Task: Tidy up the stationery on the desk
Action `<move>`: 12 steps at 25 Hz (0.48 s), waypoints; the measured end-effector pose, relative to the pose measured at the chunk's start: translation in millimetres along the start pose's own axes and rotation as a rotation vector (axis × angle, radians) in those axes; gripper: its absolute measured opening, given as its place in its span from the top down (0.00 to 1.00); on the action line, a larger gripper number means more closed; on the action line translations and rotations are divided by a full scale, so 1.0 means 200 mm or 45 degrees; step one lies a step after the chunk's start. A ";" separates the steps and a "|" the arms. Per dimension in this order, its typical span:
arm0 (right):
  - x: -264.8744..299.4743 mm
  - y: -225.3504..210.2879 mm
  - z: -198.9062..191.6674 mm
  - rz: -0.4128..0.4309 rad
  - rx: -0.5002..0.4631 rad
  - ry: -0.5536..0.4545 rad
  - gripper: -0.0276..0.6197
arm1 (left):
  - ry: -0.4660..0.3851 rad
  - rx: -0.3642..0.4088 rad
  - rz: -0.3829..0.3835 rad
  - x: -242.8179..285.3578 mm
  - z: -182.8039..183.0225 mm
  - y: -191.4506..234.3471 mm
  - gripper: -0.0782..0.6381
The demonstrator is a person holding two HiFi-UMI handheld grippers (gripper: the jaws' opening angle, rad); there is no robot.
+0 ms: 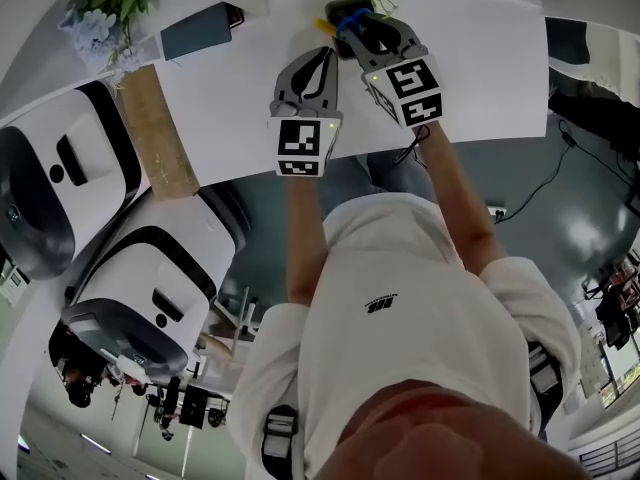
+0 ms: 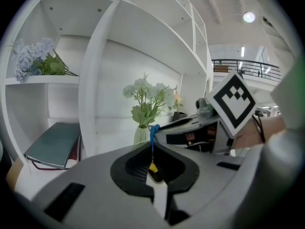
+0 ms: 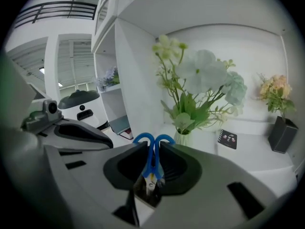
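Your right gripper (image 3: pixel 152 146) is clamped on a pair of scissors with blue plastic loop handles (image 3: pixel 152 159). The loops poke out past the jaw tips and the blades run back between the pads. Your left gripper (image 2: pixel 152 144) has its jaws pressed together on a slim blue-and-yellow piece of stationery (image 2: pixel 152 133), too thin to identify. You hold both grippers close together over the far part of the white desk (image 1: pixel 480 68), near a pale vase of white flowers (image 3: pixel 183 137). A small black notebook (image 3: pixel 228 139) sits beside the vase. A teal book (image 2: pixel 52 144) rests in the white shelf unit (image 2: pixel 90 104).
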State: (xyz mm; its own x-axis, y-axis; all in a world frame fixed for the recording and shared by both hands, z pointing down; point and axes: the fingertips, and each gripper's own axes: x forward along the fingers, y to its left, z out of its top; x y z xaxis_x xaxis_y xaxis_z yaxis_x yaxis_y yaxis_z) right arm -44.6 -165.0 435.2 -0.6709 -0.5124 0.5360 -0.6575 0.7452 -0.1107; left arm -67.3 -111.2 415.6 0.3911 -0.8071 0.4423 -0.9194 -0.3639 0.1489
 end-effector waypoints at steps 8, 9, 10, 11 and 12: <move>0.03 0.03 -0.08 0.018 -0.036 0.086 0.75 | -0.001 0.002 -0.002 -0.01 0.00 0.00 0.89; 0.02 0.03 -0.08 0.016 -0.035 0.084 0.75 | -0.004 0.002 -0.005 -0.01 0.00 0.00 0.89; 0.00 0.03 -0.08 0.012 -0.034 0.083 0.75 | -0.007 0.002 -0.007 -0.02 0.01 0.00 0.89; -0.01 0.03 -0.08 0.007 -0.034 0.081 0.75 | -0.010 0.001 -0.010 -0.02 0.01 0.00 0.89; -0.02 0.03 -0.09 0.003 -0.034 0.078 0.76 | -0.013 0.001 -0.014 -0.02 0.02 0.00 0.89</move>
State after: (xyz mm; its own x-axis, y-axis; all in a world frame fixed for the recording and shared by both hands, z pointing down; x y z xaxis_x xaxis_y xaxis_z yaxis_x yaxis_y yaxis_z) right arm -39.1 -151.0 446.4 -0.6494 -0.4842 0.5863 -0.6461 0.7580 -0.0897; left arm -68.9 -108.9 410.8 0.4015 -0.8079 0.4314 -0.9151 -0.3730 0.1531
